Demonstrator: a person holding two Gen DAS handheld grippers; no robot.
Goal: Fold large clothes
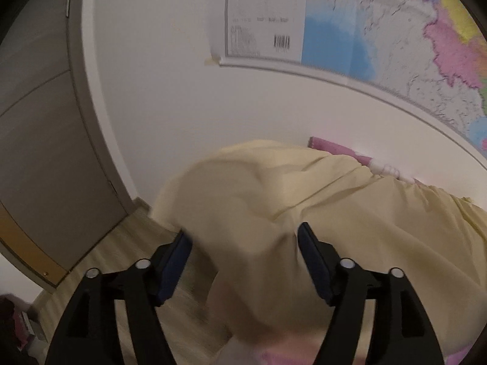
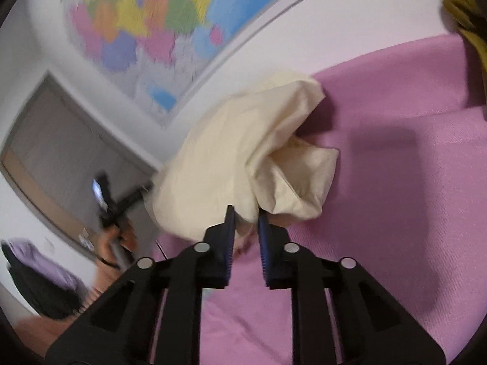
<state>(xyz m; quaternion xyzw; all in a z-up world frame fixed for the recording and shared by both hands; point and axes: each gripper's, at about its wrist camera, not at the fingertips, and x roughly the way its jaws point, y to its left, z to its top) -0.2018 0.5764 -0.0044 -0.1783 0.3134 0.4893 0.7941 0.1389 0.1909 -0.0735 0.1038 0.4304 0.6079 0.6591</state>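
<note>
While the right gripper [image 2: 246, 213] is pinching a bunched edge of the cream garment [image 2: 243, 155] above the pink bedsheet [image 2: 395, 197], the left gripper [image 1: 243, 234] is sitting spread wide, cloth [image 1: 289, 213] draping between its fingers, wall map [image 1: 380, 30] far behind.

One cream garment [image 2: 243, 158], one pink bed cover [image 2: 395, 197], one wall map [image 1: 380, 45], one door [image 1: 45, 152], two grippers: left [image 1: 243, 237], right [image 2: 246, 219].

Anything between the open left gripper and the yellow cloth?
Nothing visible. The pale yellow cloth garment bulges between the left gripper's spread fingers. The right gripper pinches it over the pink bedsheet.
</note>
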